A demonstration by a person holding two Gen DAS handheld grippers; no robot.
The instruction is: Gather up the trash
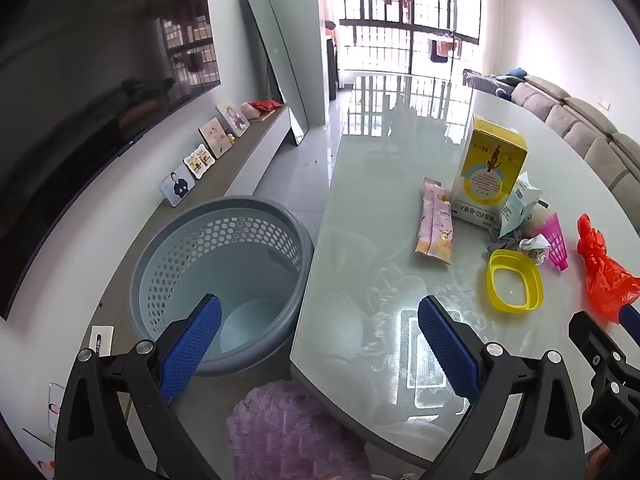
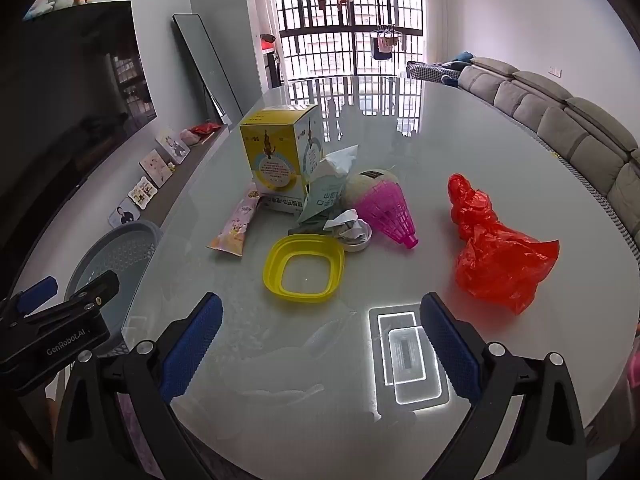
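Both grippers hang over the near end of the glass table point(image 2: 500, 360), tilted down. The left gripper point(image 1: 320, 348) has its jaws spread as wide as they go, with nothing between the blue pads; the right gripper point(image 2: 320, 344) is just as wide and also holds nothing.

From the right wrist view, the yellow plastic rim point(image 2: 304, 268) lies at 12 o'clock just ahead of the fingers. The red plastic bag point(image 2: 496, 252) sits crumpled at 2 o'clock, apart from the rest. Touching the yellow rim's far corner is a crumpled paper ball point(image 2: 350, 226); a pink mesh cone point(image 2: 390, 210) lies just beside it. The pink snack packet point(image 2: 236, 226) lies at 11 o'clock. Farther back stands the yellow box point(image 2: 280, 158), a torn white wrapper point(image 2: 328, 184) leaning against it.

The grey perforated basket point(image 1: 224, 276) stands on the floor at 10 o'clock, beside the table edge.
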